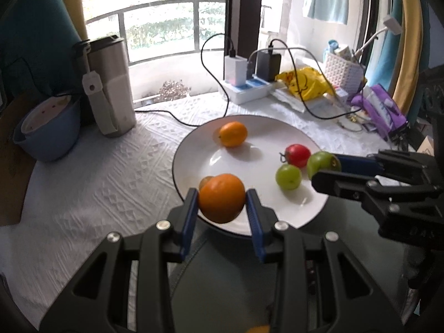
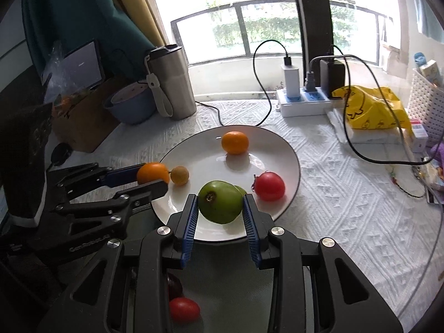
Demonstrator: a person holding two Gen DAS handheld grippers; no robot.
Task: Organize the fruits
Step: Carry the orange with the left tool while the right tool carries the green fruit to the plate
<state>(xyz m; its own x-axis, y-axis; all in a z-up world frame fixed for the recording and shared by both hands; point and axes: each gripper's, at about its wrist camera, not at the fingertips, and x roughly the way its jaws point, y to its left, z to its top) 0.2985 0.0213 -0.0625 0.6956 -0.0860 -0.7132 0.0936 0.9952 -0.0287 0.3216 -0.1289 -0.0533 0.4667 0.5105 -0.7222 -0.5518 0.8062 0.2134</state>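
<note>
White textured cloth [image 2: 333, 194] covers the table, which stands before a bright window with a balcony railing [image 1: 155, 14]. On the cloth lies a white plate [image 1: 194, 149] with a dark rim.

The left gripper [image 1: 222, 198] holds an orange fruit [image 1: 222, 198] between its two blue pads [image 1: 190, 211], at the near left edge of the plate. In the right wrist view a small yellowish fruit [image 2: 179, 175] lies on the plate just beside this orange. The right gripper [image 2: 220, 206] is closed around a large green fruit [image 2: 220, 205], over the near part of the plate; its pads touch the fruit on both sides. Behind it a second, smaller green fruit [image 1: 288, 177] rests on the plate, and a red tomato [image 2: 269, 186] lies near to the right. Another orange fruit [image 2: 235, 142] sits alone at the far side of the plate, well apart from the others.

Below the right gripper, on a dark surface, a red fruit [image 2: 183, 309] and a darker one [image 2: 174, 288] are partly hidden.

Farther back stand a steel tumbler [image 2: 172, 83] with a strap, a blue bowl [image 1: 47, 136], a white power strip [image 2: 302, 102] with chargers and black cables, a yellow bag [image 2: 371, 108] and a white basket [image 1: 341, 69].
</note>
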